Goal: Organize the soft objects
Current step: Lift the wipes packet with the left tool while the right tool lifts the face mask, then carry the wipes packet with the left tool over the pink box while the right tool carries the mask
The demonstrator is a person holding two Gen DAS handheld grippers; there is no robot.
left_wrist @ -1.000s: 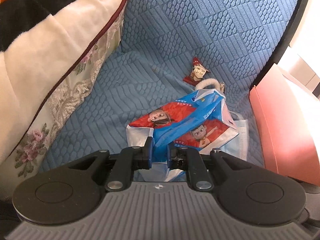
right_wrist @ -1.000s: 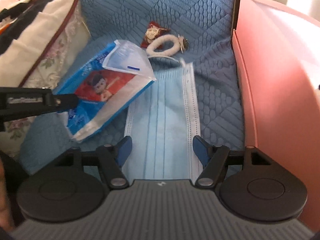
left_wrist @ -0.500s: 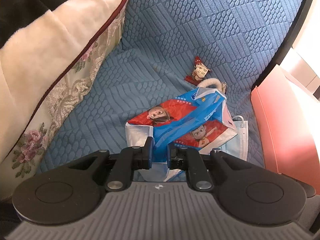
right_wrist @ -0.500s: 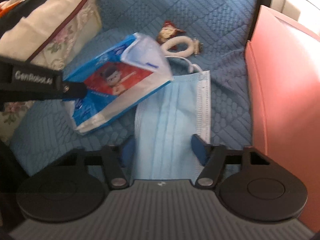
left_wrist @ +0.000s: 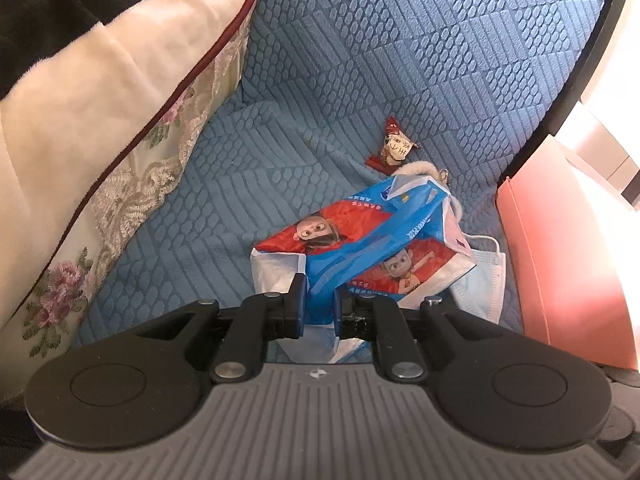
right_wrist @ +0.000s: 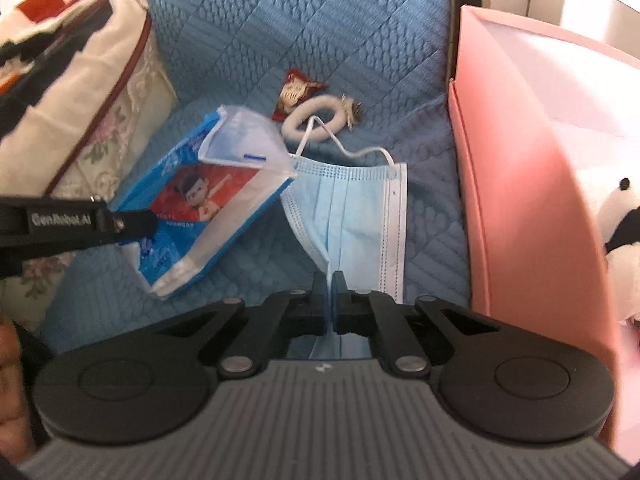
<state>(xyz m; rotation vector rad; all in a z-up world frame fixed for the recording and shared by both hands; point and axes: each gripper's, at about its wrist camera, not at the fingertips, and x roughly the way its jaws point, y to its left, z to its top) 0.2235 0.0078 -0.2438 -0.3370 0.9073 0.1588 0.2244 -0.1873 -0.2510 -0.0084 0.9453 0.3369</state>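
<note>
I am pinching one blue face mask [right_wrist: 352, 216] in my right gripper [right_wrist: 329, 280], its jaws just closed on a fold. My left gripper [left_wrist: 319, 288] is clamping one tissue pack [left_wrist: 360, 240] on the blue sofa [left_wrist: 360, 60]. The pink box [right_wrist: 516, 184] beside them is holding one panda toy [right_wrist: 620, 236].

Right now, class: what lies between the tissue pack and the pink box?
The blue face mask, pinched in the right gripper, lies on the blue cushion between the tissue pack and the pink box; the right wrist view shows it.
</note>
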